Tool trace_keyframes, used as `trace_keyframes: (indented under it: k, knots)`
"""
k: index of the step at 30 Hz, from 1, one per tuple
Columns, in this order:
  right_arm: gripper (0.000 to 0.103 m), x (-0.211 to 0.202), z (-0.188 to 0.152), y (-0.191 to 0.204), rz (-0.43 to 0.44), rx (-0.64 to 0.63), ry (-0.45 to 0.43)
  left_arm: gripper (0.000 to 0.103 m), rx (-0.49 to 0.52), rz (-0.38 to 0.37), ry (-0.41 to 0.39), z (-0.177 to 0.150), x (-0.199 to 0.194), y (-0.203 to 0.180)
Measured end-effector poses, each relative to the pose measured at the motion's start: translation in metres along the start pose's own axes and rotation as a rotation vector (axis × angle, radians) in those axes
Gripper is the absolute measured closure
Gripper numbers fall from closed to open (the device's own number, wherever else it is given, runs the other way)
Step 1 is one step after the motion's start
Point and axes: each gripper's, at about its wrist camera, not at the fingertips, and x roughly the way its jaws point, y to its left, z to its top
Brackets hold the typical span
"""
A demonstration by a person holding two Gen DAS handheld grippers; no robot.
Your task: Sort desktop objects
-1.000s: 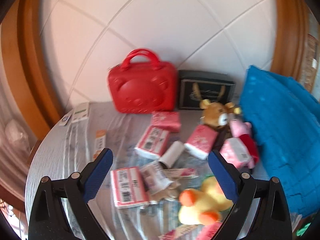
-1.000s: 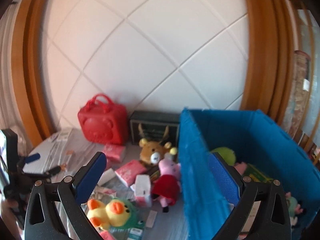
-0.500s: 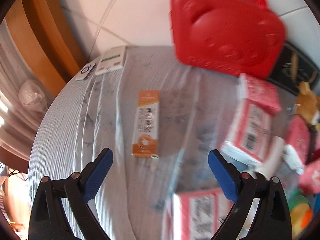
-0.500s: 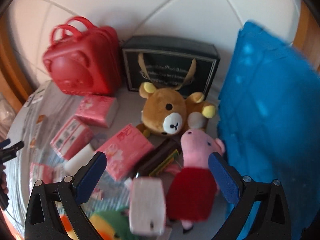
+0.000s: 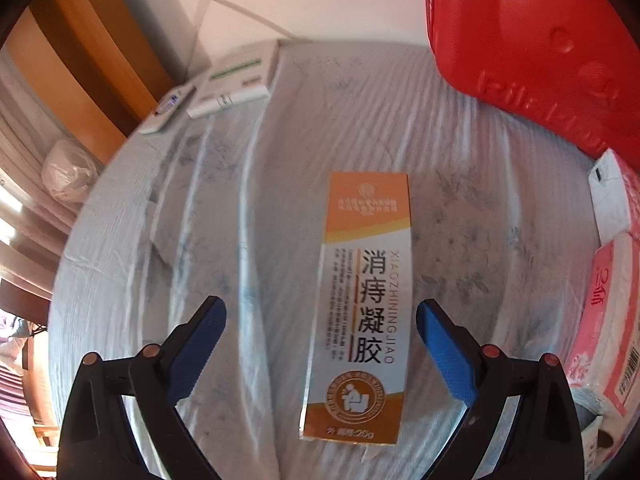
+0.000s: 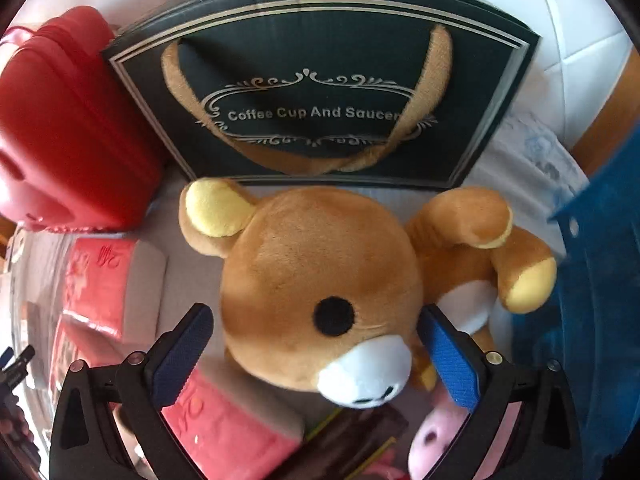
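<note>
In the left wrist view my left gripper is open, its blue pads either side of an orange and white medicine box that lies flat on the grey tablecloth. In the right wrist view my right gripper is open, its pads flanking the head of a brown plush bear; the left pad stands clear of it and the right pad is at its cheek. A pink pig plush shows just below the bear.
A red bear-faced case stands at the back, also in the right wrist view. A dark "Coffee Cup And Saucer" box stands behind the bear. Pink tissue packs lie left. A blue bin is right. A remote lies far left.
Both grippers have moved down and forward: the left onto the orange box, the right onto the bear's head. Both stay open.
</note>
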Motion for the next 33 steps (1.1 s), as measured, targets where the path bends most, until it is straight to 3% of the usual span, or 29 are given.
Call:
trace_keyframes:
  k: [2, 3, 4, 5, 8, 11, 17, 22, 29, 33]
  knots:
    - [0.000, 0.006, 0.004, 0.004, -0.039, -0.016, 0.020, 0.030, -0.015, -0.034, 0.034, -0.004, 0.006, -0.001]
    - [0.000, 0.008, 0.005, 0.008, -0.063, -0.035, 0.027, 0.036, -0.026, -0.051, 0.032, -0.006, 0.004, -0.001]
    - [0.000, 0.012, 0.006, 0.012, -0.090, -0.060, 0.037, 0.050, -0.033, -0.079, 0.040, -0.008, 0.002, 0.000]
    - [0.000, 0.017, 0.010, 0.019, -0.112, -0.086, 0.045, 0.055, -0.037, -0.093, 0.048, -0.009, -0.001, 0.000]
    - [0.011, 0.013, 0.006, 0.028, -0.144, -0.129, 0.033, 0.056, -0.013, -0.063, 0.044, -0.018, -0.009, -0.004]
    - [0.017, 0.001, -0.011, 0.030, -0.116, -0.147, 0.024, 0.057, 0.029, -0.049, 0.017, -0.033, -0.029, -0.011]
    - [0.024, -0.029, -0.068, 0.034, 0.139, -0.154, 0.072, 0.057, 0.070, -0.097, -0.069, -0.066, -0.086, -0.018]
    - [0.024, -0.067, -0.123, 0.072, 0.307, -0.229, 0.057, 0.057, 0.103, -0.118, -0.136, -0.094, -0.128, -0.020]
    - [0.025, -0.138, -0.158, 0.101, 0.412, -0.233, -0.076, 0.057, 0.128, -0.156, -0.280, -0.129, -0.205, -0.026]
    - [0.028, -0.188, -0.173, 0.090, 0.408, -0.244, -0.187, 0.057, 0.145, -0.201, -0.359, -0.143, -0.246, -0.034]
